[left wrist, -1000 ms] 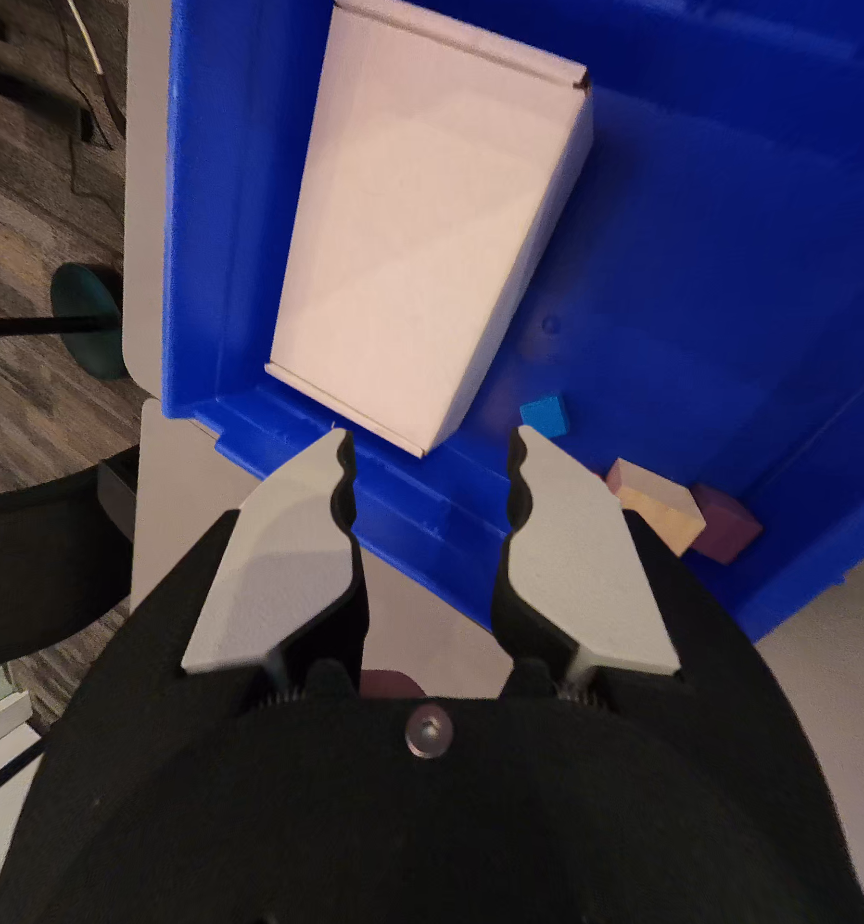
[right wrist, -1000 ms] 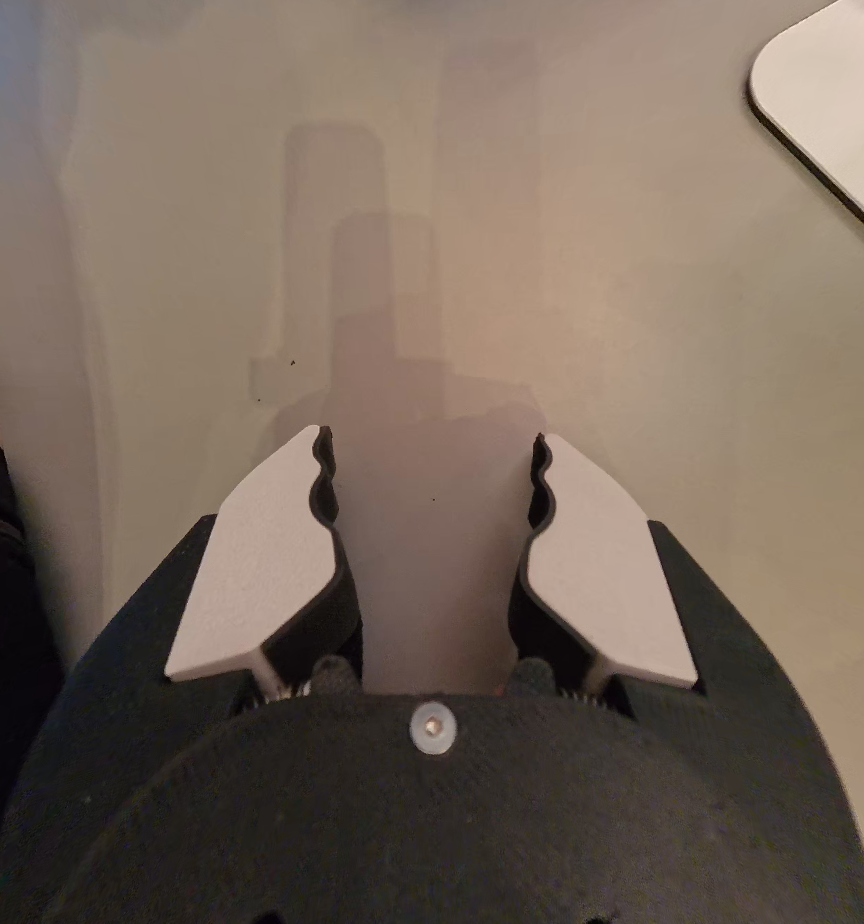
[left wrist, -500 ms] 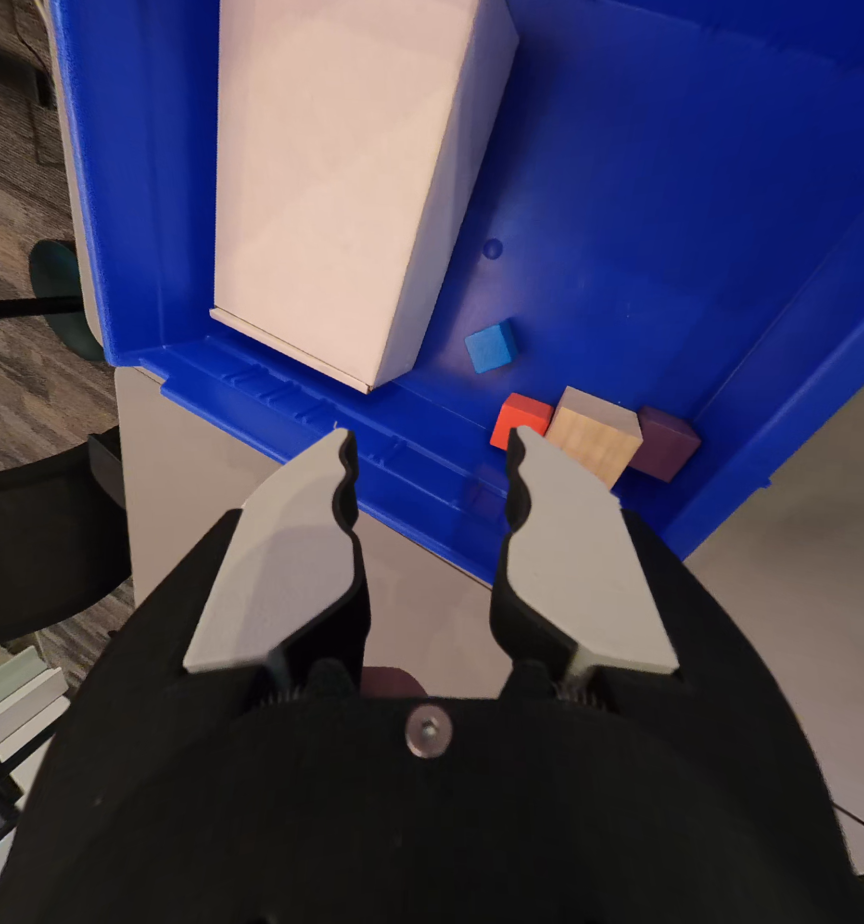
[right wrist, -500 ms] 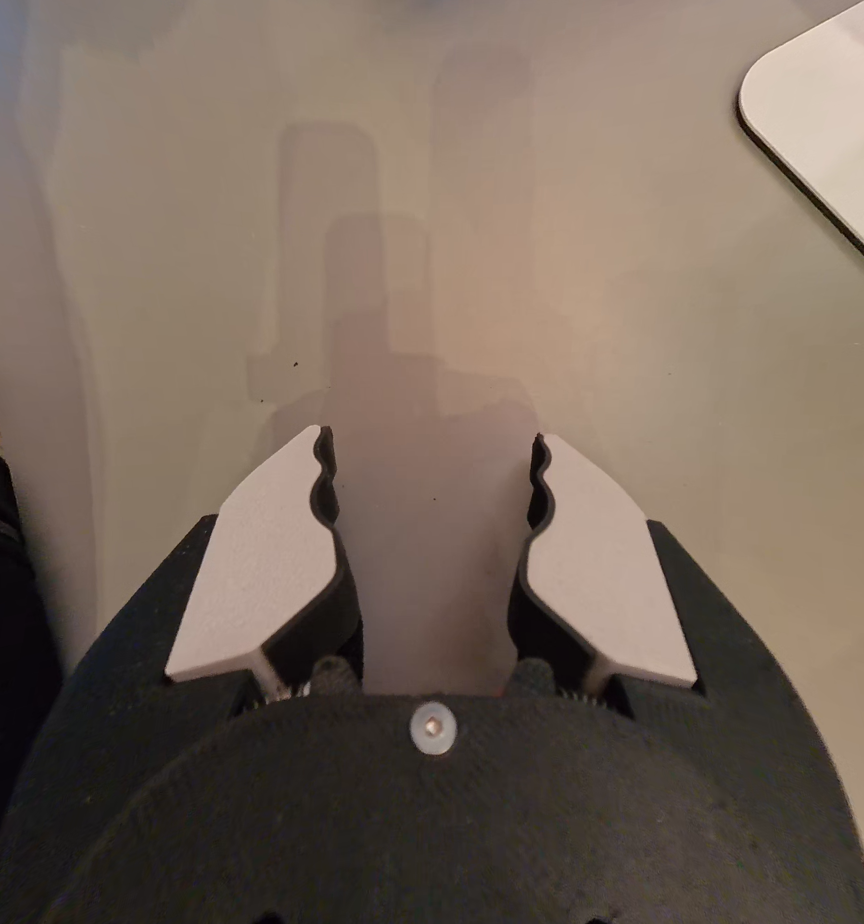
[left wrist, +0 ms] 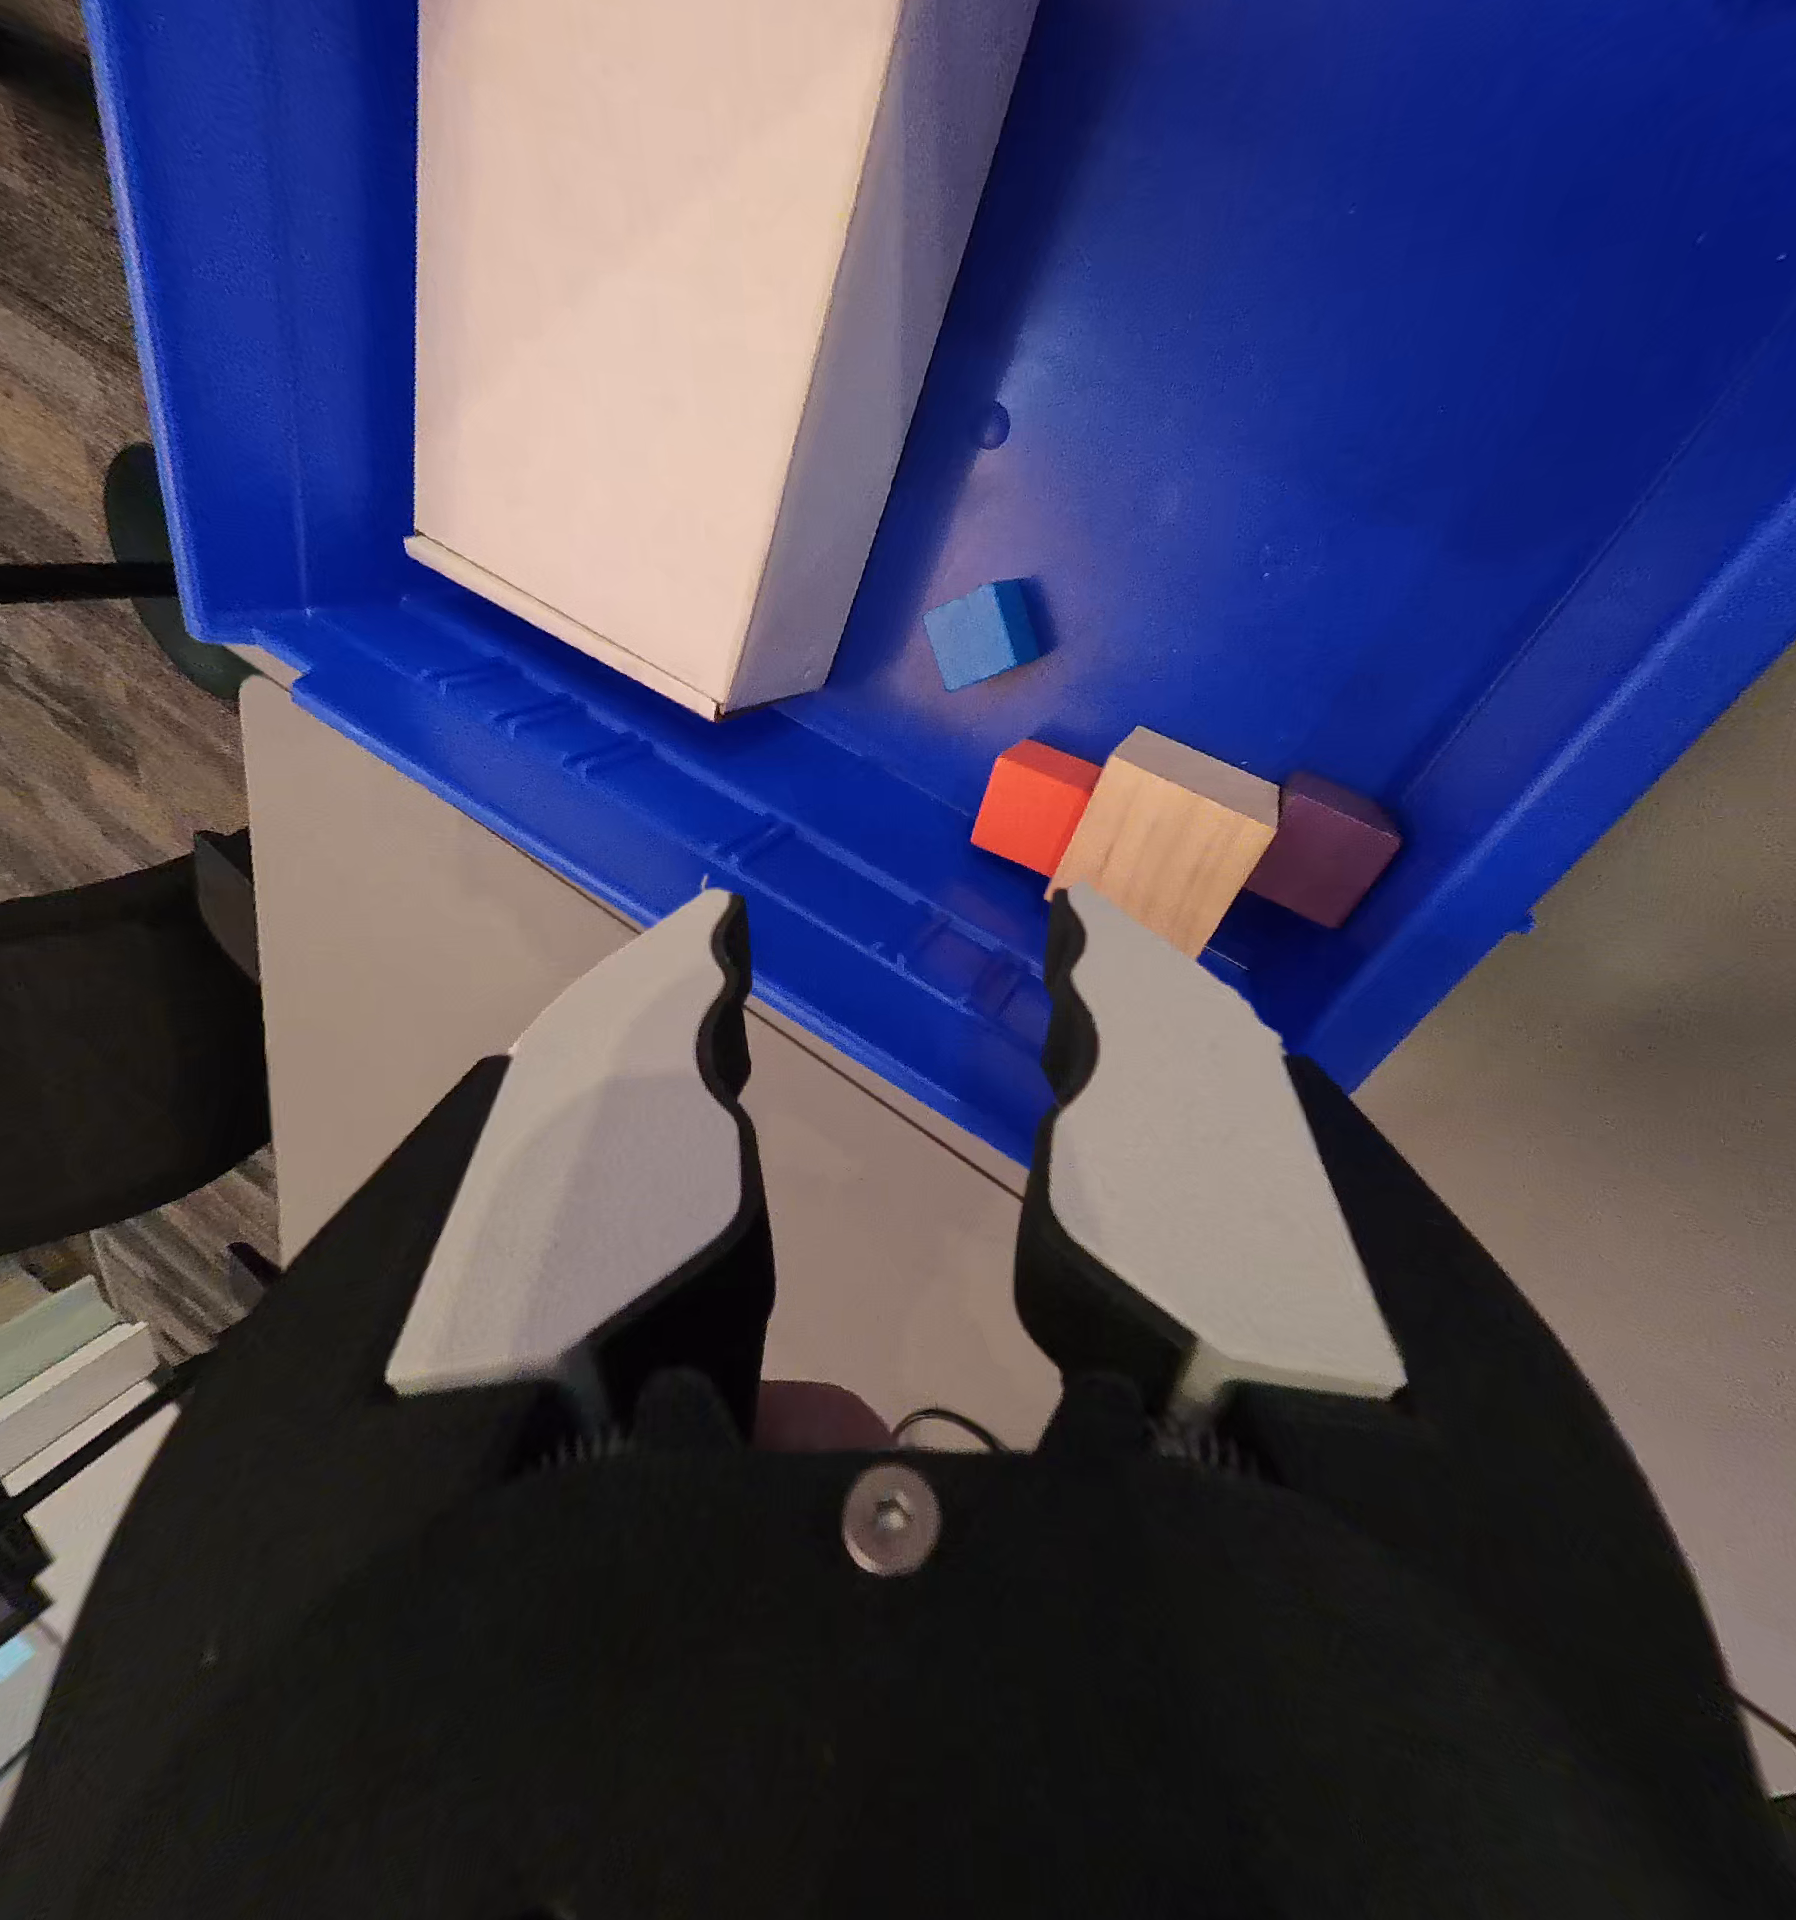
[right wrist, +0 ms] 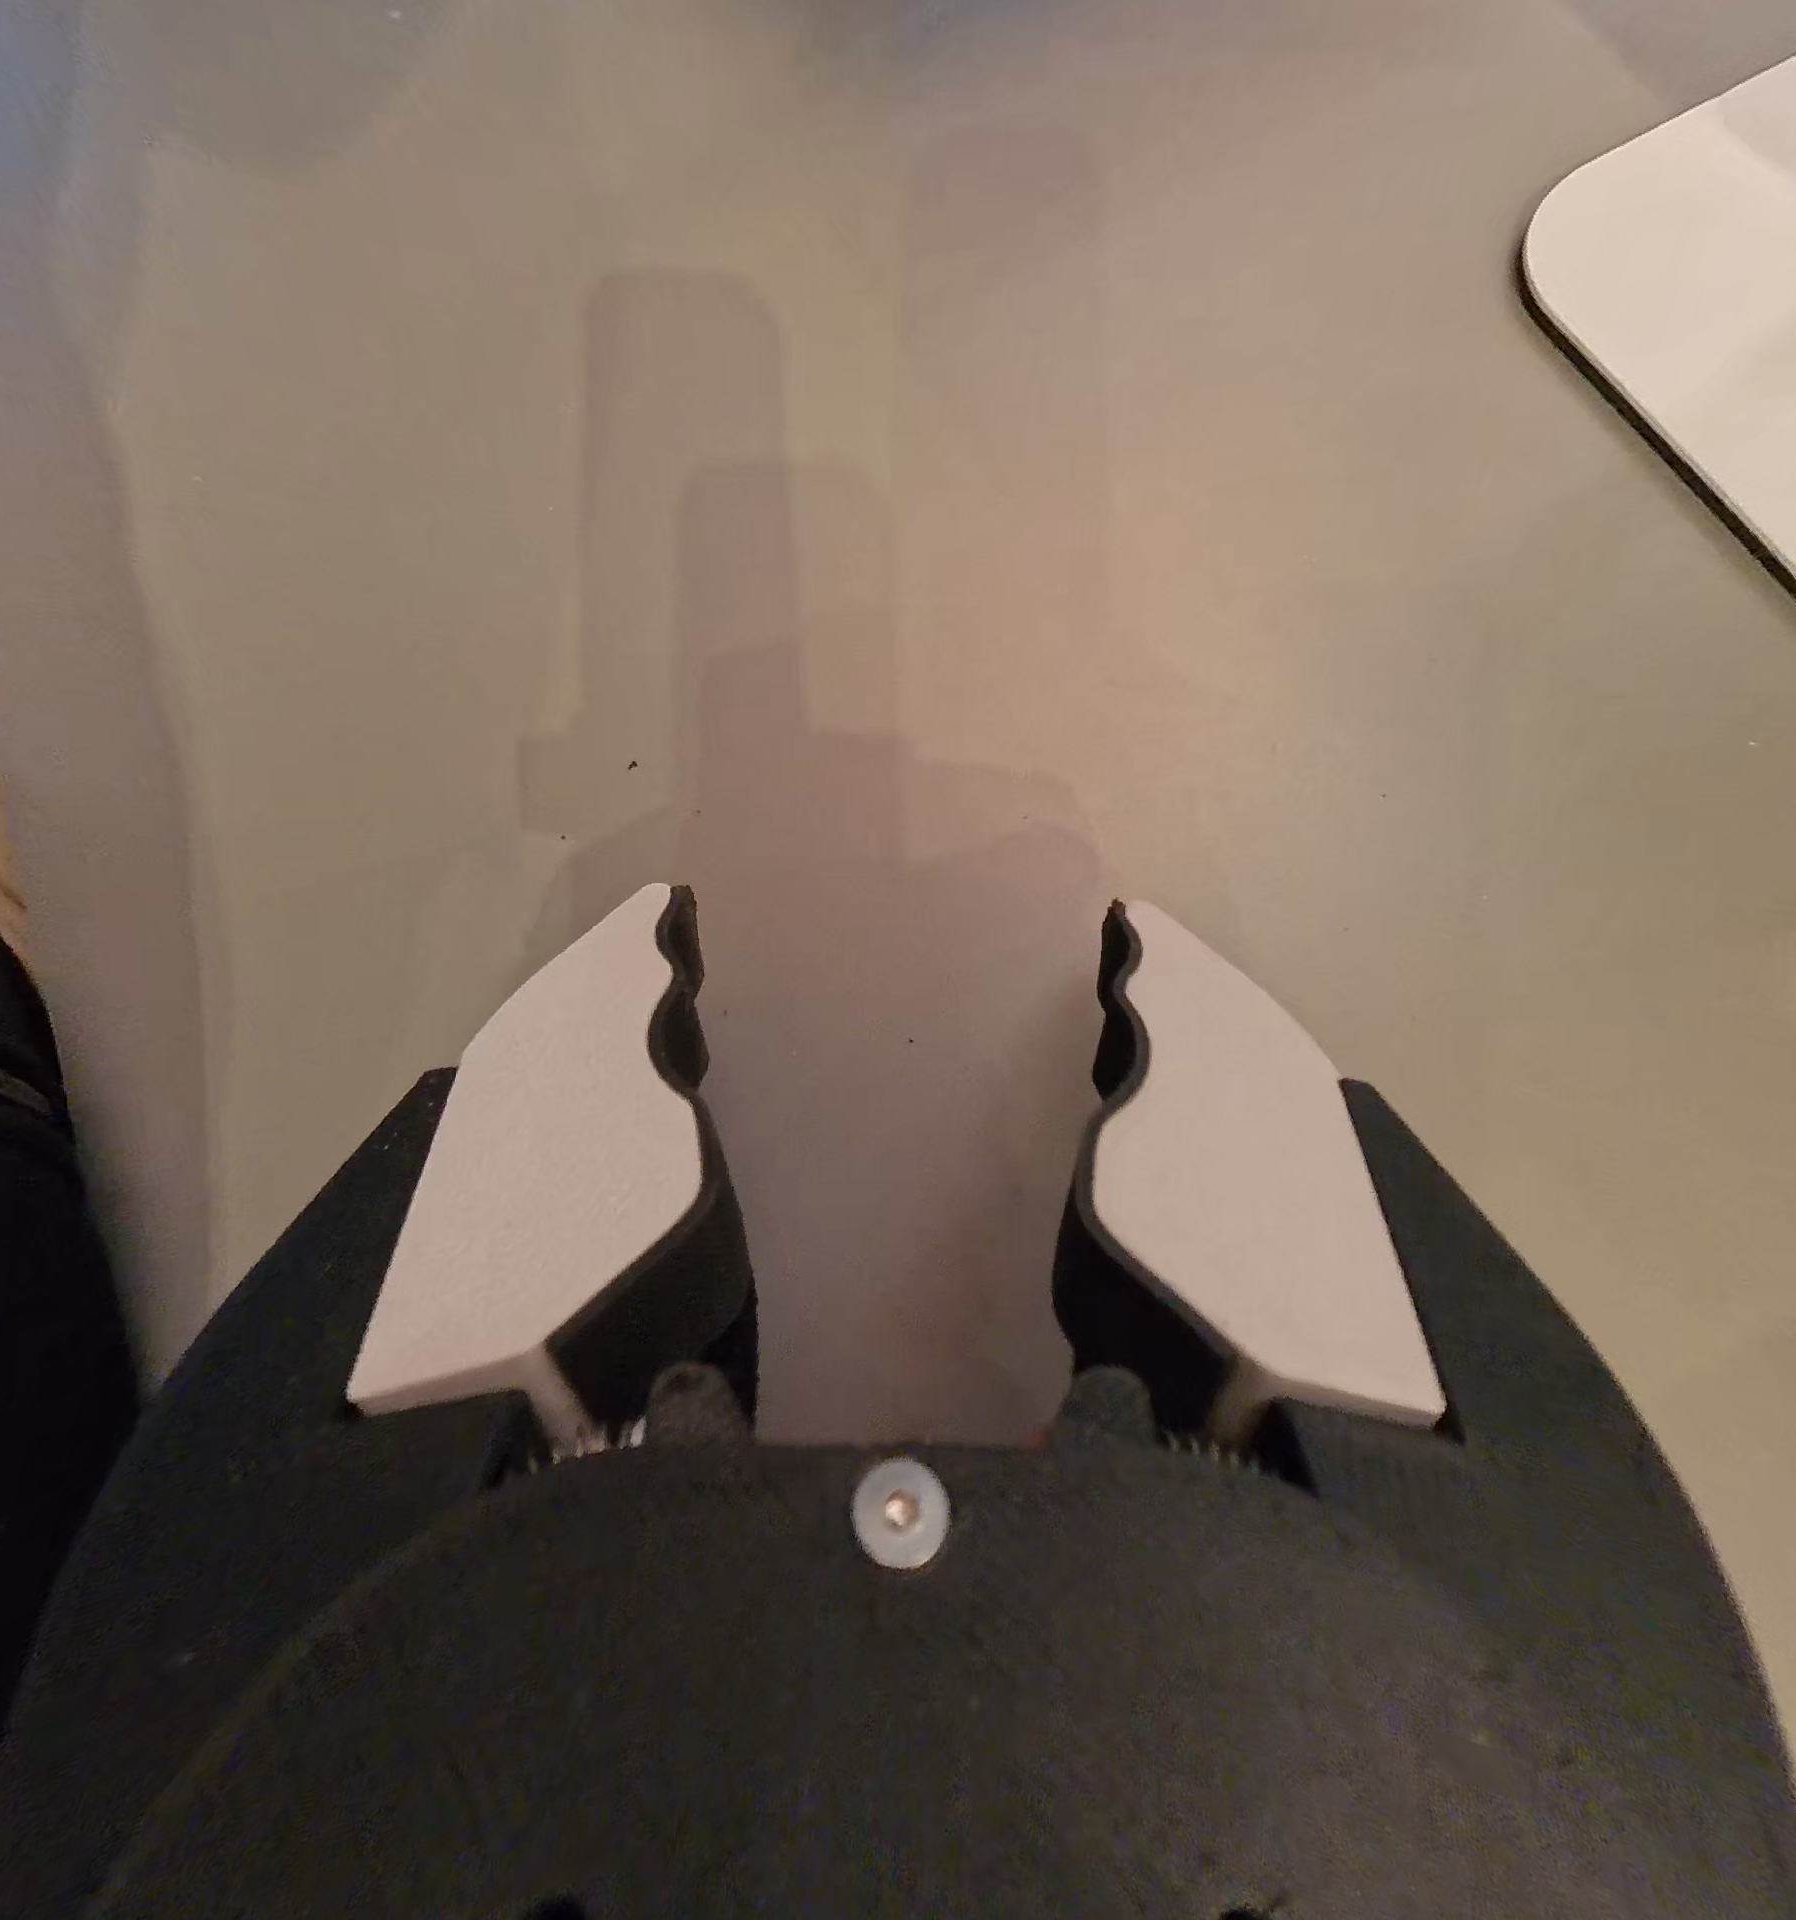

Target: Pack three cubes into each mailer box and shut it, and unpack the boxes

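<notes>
In the left wrist view a shut white mailer box (left wrist: 665, 343) lies in a blue bin (left wrist: 1341, 416), against its left wall. A small blue cube (left wrist: 980, 646) sits right of the box. A red cube (left wrist: 1037, 805), a larger natural wood cube (left wrist: 1169, 831) and a purple cube (left wrist: 1325, 847) stand in a row against the bin's near wall. My left gripper (left wrist: 894, 909) is open and empty, above the bin's near rim. My right gripper (right wrist: 899, 899) is open and empty over bare table, with no task object in its view.
The bin rests on a grey table (left wrist: 406, 914) whose left edge drops to wood-pattern floor (left wrist: 21, 416). A black chair part (left wrist: 63, 1060) is at the left. In the right wrist view a white rounded board (right wrist: 1725, 312) lies at the top right, and dark clothing (right wrist: 0, 1247) is at the left edge. The right gripper is farther from the larger natural wood cube (left wrist: 1169, 831), some 45 cm, than the left, some 5 cm.
The left gripper has drawn back and swung right over the bin's near rim, bringing the red cube and the whole cube row into view. The right gripper has barely moved.
</notes>
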Available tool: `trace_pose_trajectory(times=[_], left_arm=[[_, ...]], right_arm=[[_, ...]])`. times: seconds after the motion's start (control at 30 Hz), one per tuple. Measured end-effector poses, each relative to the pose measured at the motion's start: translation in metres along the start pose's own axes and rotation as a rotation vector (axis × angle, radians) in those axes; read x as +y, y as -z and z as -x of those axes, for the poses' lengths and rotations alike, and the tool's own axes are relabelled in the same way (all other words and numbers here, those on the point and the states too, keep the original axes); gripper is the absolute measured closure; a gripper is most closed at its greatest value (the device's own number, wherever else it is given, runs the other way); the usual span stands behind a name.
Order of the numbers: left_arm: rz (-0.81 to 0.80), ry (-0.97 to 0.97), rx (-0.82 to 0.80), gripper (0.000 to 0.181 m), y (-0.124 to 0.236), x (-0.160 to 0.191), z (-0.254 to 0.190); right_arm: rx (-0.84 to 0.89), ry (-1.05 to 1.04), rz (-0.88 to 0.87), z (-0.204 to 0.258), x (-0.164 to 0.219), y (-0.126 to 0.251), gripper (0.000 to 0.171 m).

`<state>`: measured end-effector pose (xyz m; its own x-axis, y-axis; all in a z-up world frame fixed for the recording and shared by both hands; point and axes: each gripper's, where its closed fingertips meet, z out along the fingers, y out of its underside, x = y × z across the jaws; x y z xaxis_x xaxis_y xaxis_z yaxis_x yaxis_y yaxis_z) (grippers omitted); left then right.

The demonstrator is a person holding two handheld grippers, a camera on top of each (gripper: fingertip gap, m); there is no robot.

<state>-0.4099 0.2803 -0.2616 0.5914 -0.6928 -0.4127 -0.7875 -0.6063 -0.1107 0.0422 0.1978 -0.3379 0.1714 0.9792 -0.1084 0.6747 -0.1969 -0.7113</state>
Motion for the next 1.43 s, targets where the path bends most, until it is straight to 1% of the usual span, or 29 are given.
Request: trace_pose_trajectory(times=[0.13,0.2,0.27,0.33,0.4,0.57,0.97,1.43], left_arm=[[0.033,0.003,0.005,0.126,-0.004,0.013,-0.009],[0.025,0.015,0.008,0.126,-0.004,0.013,-0.013],[-0.001,0.041,-0.008,0.126,-0.001,0.011,-0.012],[-0.065,0.105,-0.032,0.125,0.004,0.004,-0.008],[-0.124,0.141,-0.021,0.125,0.006,-0.004,-0.012],[-0.071,0.116,-0.019,0.123,-0.001,0.003,-0.025],[-0.078,0.102,-0.005,0.122,-0.003,-0.008,-0.038],[-0.045,0.05,0.016,0.121,-0.011,-0.014,-0.048]], right_arm=[[-0.007,0.002,0.002,0.001,0.0,-0.001,0.099],[-0.006,0.006,0.0,0.002,-0.001,-0.001,0.099],[-0.004,0.008,-0.004,0.002,-0.001,0.0,0.099],[-0.001,0.008,-0.004,0.001,-0.001,0.001,0.1],[0.001,0.011,-0.005,0.001,-0.001,0.001,0.1],[-0.001,0.02,-0.003,0.003,-0.001,0.001,0.1],[0.004,0.03,-0.011,0.004,-0.004,0.004,0.1],[0.005,0.039,-0.011,0.005,-0.005,0.005,0.101]])
